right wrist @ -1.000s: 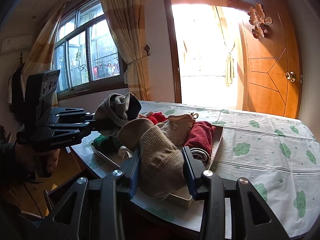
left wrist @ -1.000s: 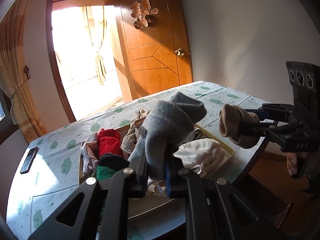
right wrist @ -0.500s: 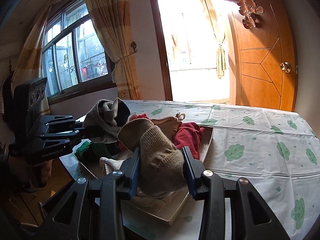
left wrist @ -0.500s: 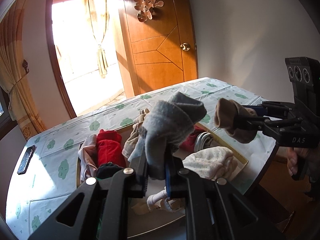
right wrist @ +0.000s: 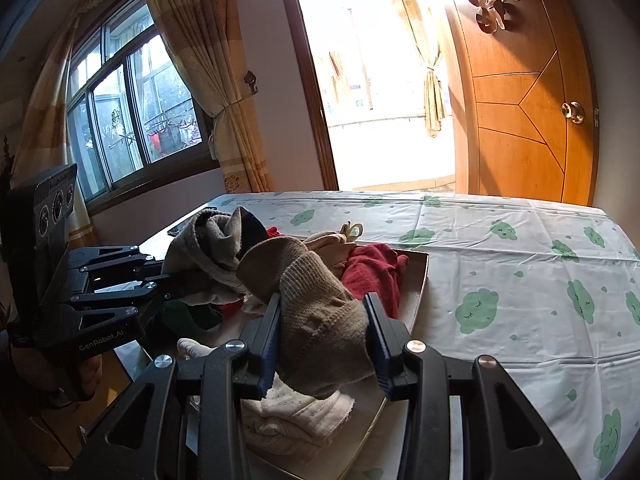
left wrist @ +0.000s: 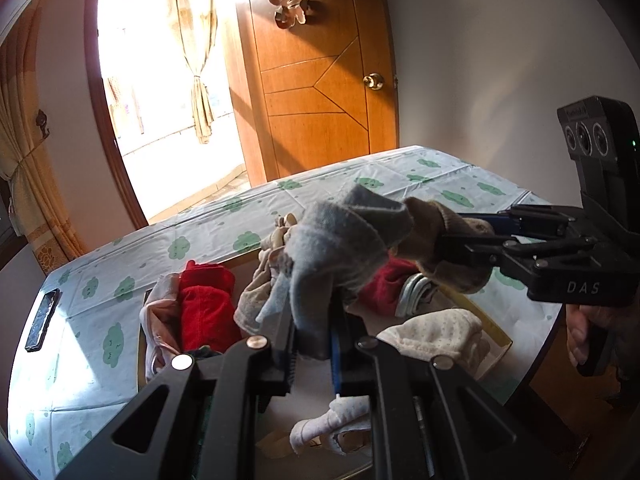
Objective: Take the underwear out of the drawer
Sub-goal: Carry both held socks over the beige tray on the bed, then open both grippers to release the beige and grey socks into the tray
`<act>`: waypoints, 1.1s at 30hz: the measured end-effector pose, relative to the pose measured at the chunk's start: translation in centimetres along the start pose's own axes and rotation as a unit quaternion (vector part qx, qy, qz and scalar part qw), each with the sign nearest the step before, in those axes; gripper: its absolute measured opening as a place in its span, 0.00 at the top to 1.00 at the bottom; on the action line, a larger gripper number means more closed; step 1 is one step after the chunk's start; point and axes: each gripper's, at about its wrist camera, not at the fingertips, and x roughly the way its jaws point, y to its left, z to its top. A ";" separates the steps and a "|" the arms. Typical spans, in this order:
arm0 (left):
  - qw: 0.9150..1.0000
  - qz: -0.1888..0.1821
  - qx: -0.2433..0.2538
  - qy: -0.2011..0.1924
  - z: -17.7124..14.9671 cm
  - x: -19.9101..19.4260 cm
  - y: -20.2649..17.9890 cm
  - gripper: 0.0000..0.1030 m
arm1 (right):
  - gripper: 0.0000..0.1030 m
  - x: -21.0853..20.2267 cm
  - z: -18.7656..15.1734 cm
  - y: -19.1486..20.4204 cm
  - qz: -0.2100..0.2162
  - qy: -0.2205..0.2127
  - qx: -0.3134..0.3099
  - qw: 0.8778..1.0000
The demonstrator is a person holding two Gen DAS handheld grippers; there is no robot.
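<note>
**Mia:** Over the shallow tan tray-like drawer (left wrist: 494, 326) on the table with the white cloth with green cloud prints (right wrist: 520, 264), two grabbers hang in the air. Each one has a soft thing in it.

**Ben:** What does the left gripper (left wrist: 312, 344) have?

**Mia:** A soft grey bundle of cloth (left wrist: 340, 240). Its jaws are squeezed almost all the way together on the cloth. The bundle is up above the drawer, not lying in it.

**Ben:** And the right gripper (right wrist: 324, 344)?

**Mia:** It holds a fat tan knitted roll (right wrist: 316, 300). Its jaws stand a little way apart, because the roll is thick, and the blue pads (right wrist: 269, 344) press on both sides. That roll is above the drawer's near end, right beside the grey bundle. They look like they touch, but I cannot tell for sure.

**Ben:** So which step is this?

**Mia:** I think it is the lifting-out step. Both pieces are up and out of the pile.

**Ben:** What is next?

**Mia:** They need to go sideways, away from the drawer, to a bare spot on the cloth, and be let go there. More is left in the drawer: a red folded cloth (left wrist: 206, 304) and a cream dotted cloth (left wrist: 436, 330).
</note>
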 end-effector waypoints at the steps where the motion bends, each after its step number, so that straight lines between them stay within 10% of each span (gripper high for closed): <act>1: 1.000 -0.003 -0.005 0.003 0.1 0.3 0.2 0.90 | 0.59 0.2 0.0 0.0 0.000 0.003 0.003 1.000; 33: 0.997 -0.018 -0.017 0.075 -3.3 4.4 -0.8 0.90 | 0.59 4.3 -1.9 -0.2 -0.036 0.082 0.012 0.996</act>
